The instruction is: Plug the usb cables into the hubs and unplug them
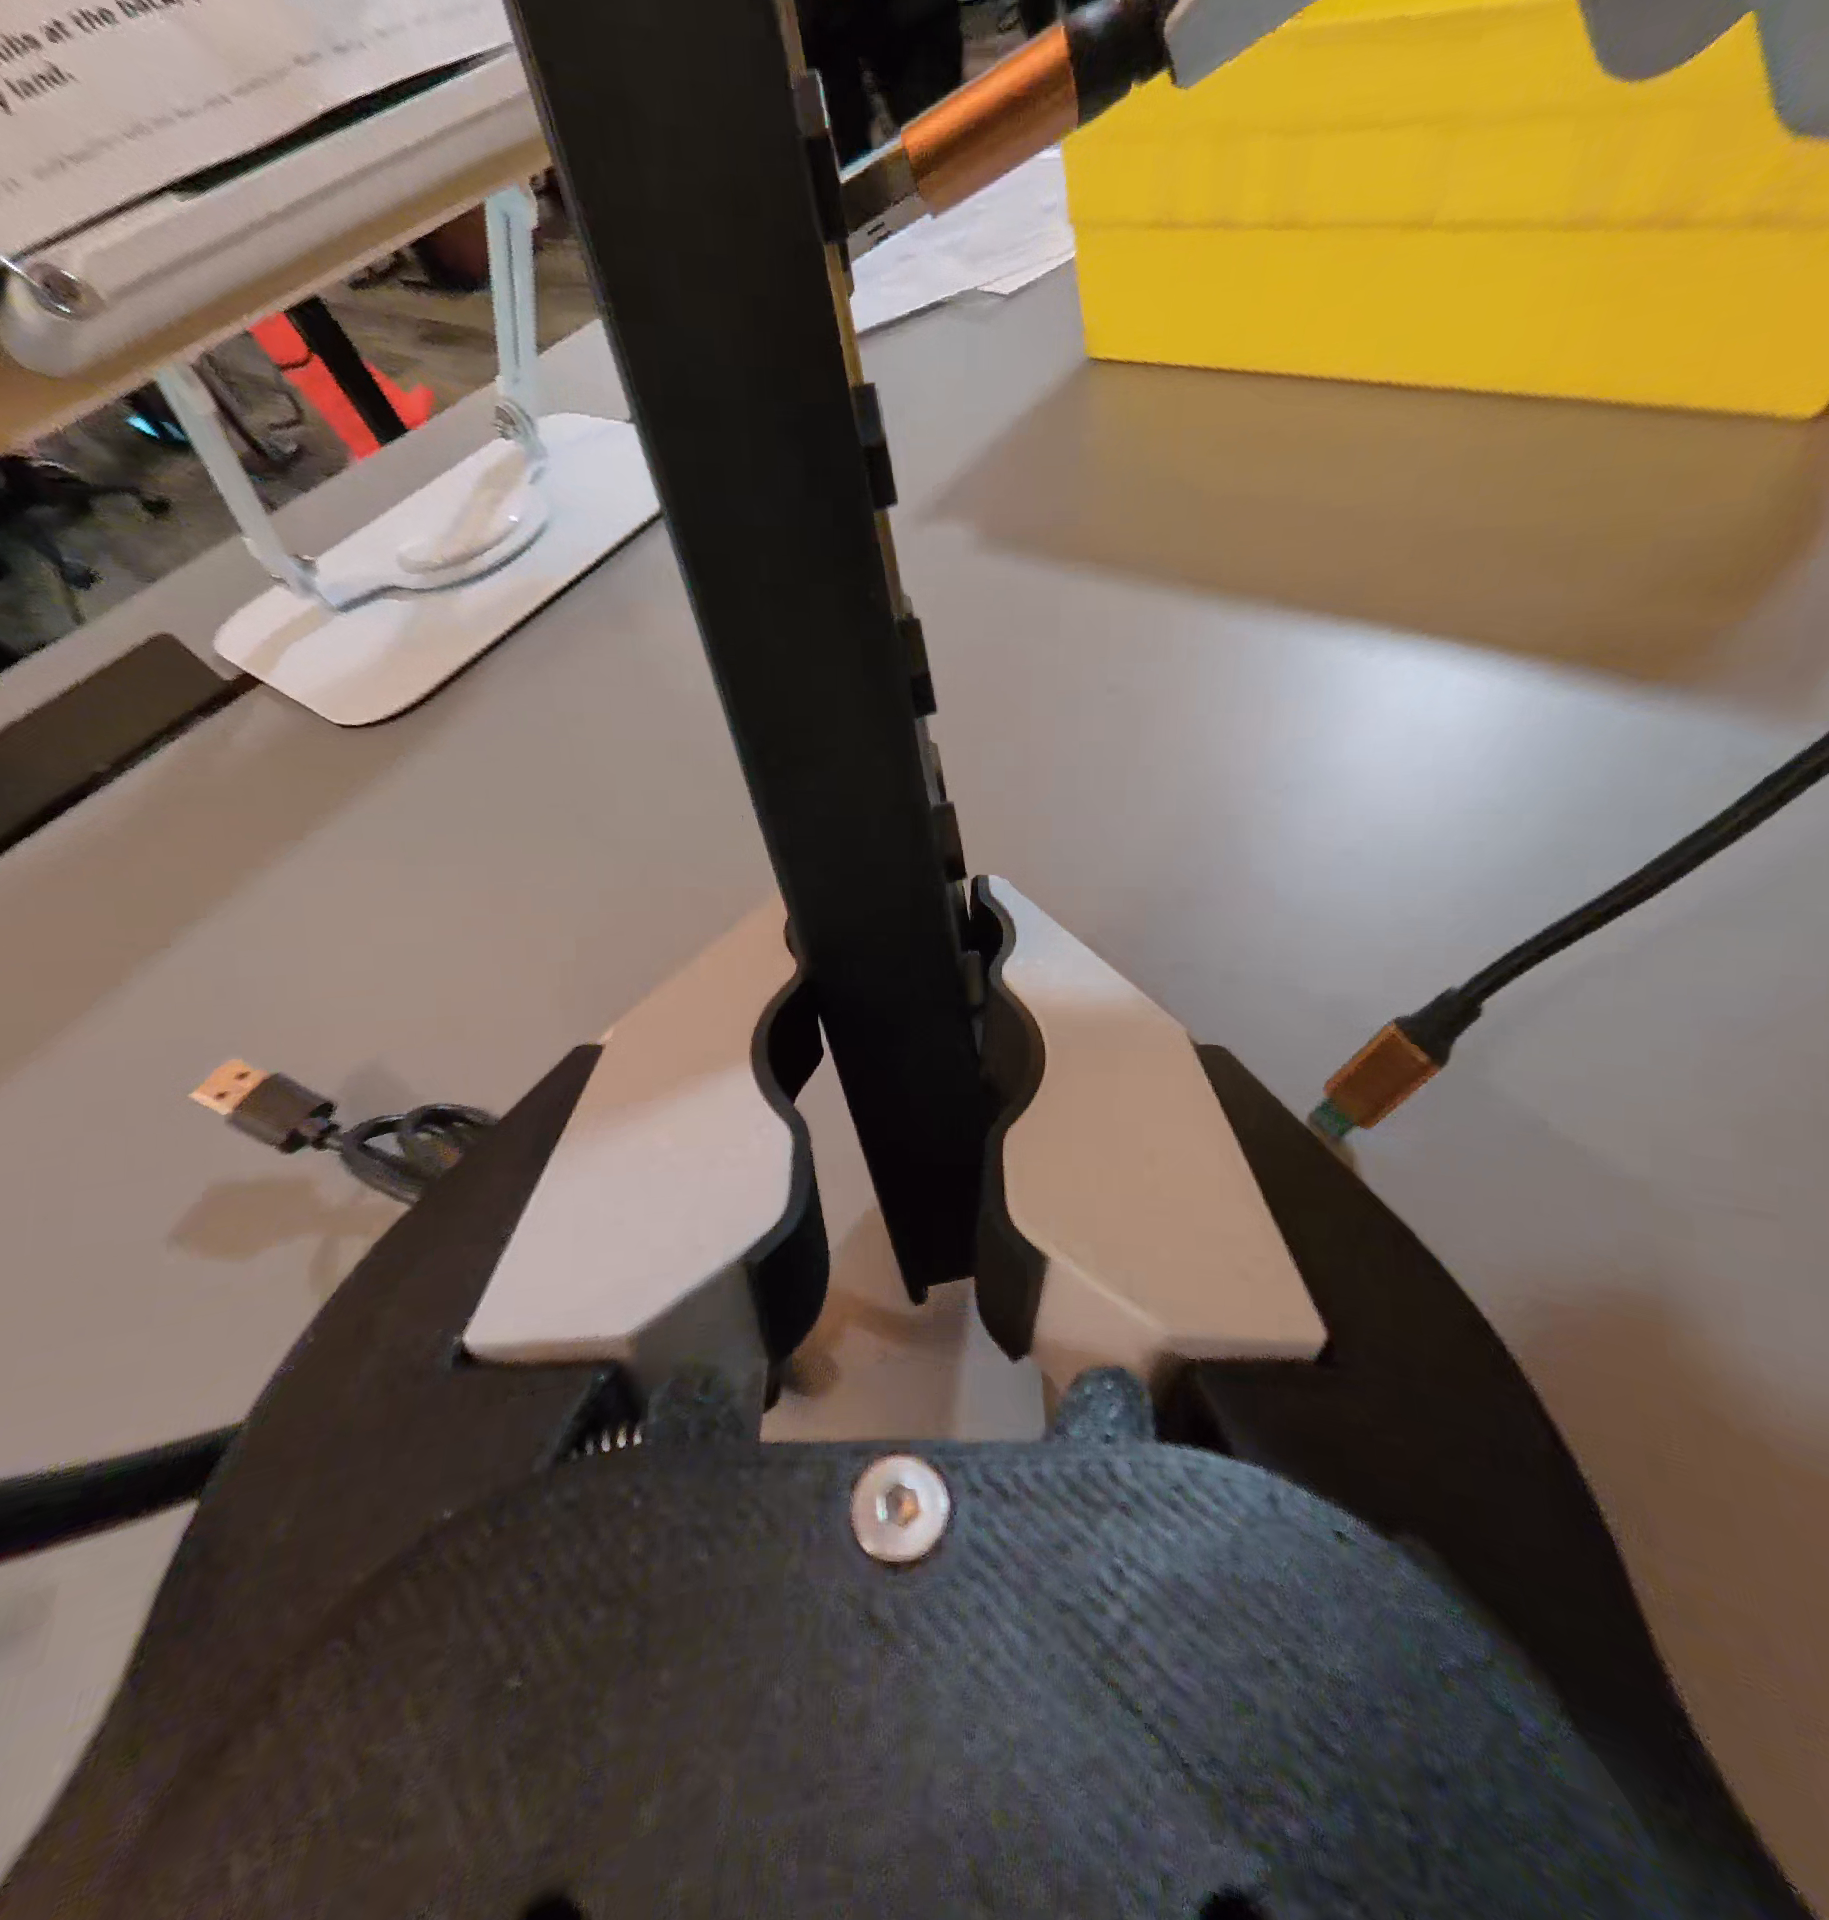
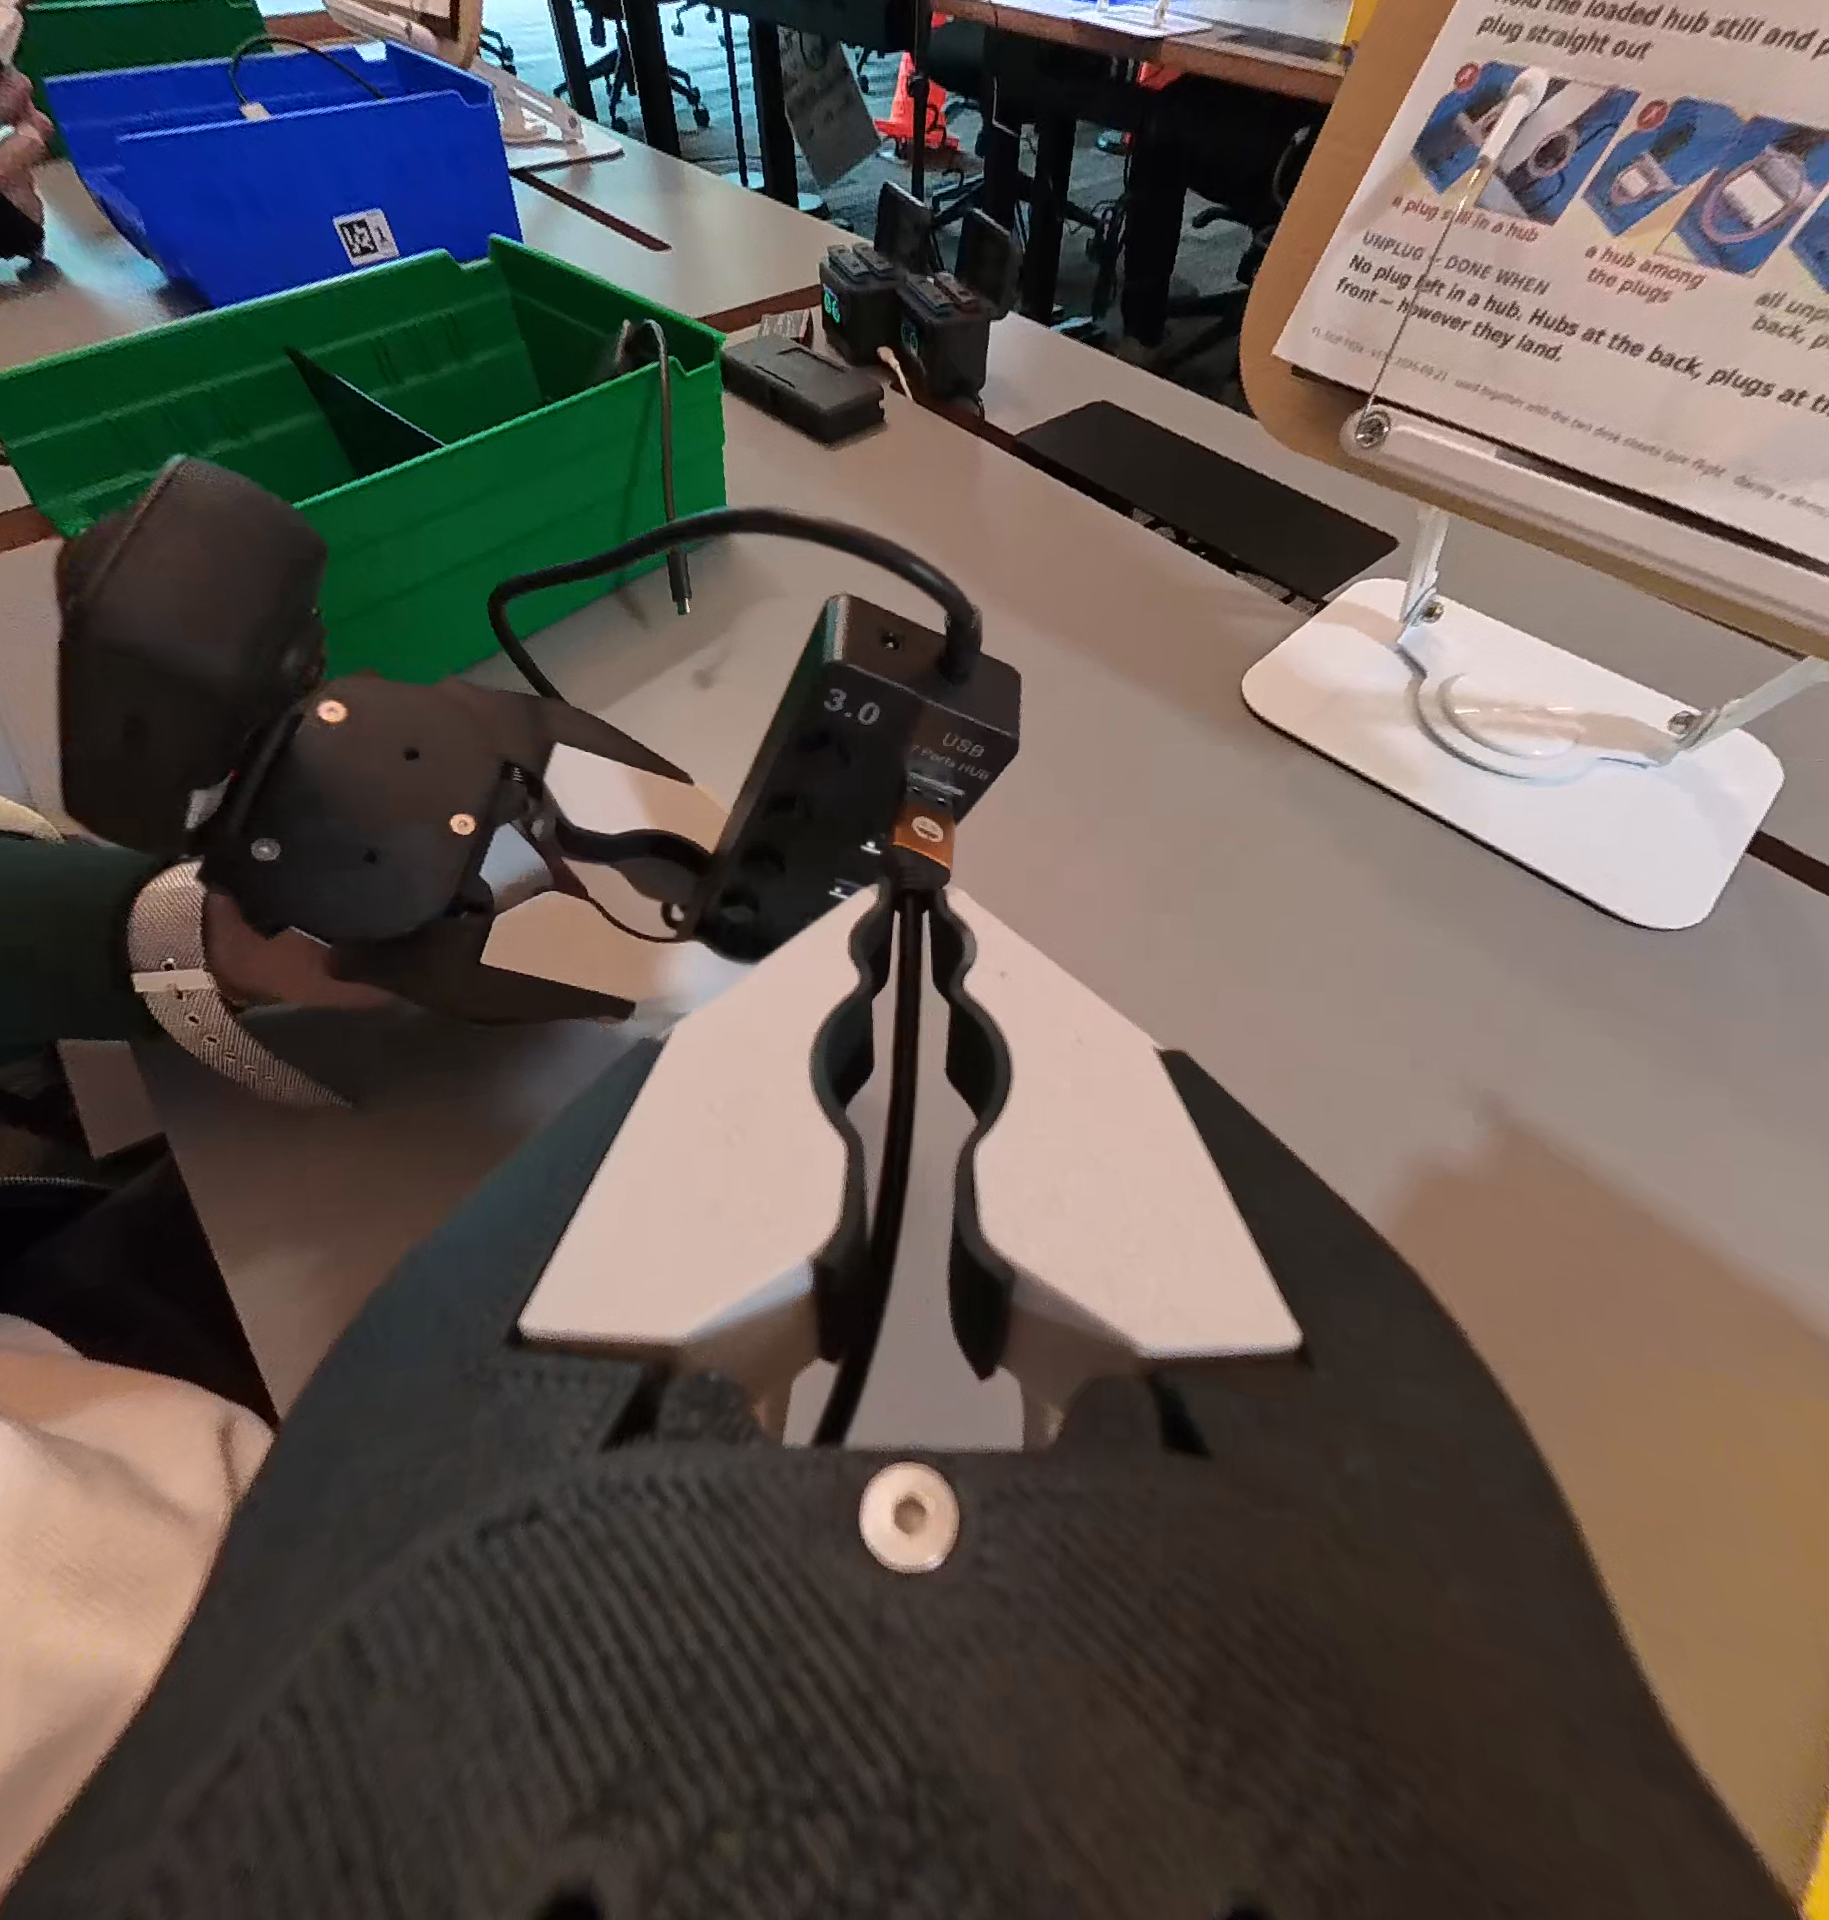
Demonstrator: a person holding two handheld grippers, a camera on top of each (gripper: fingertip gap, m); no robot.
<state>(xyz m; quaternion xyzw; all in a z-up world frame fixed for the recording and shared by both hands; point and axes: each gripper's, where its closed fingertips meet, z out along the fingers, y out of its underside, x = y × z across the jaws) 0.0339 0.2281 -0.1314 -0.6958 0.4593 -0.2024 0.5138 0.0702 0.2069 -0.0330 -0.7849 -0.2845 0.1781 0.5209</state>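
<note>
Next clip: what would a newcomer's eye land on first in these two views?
Centre stage, the left gripper clamps a black USB hub lifted off the grey table, while the right gripper holds a cable whose orange plug sits at one of the hub's ports. Behind stand a green bin and a blue bin; a yellow box sits opposite.

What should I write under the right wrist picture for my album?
The right gripper pinches an orange plug at the black hub held by the left gripper.

The hub point(image 1: 744, 582) runs off the top edge; whether the orange plug point(image 2: 922, 840) is fully seated in it cannot be told.
</note>
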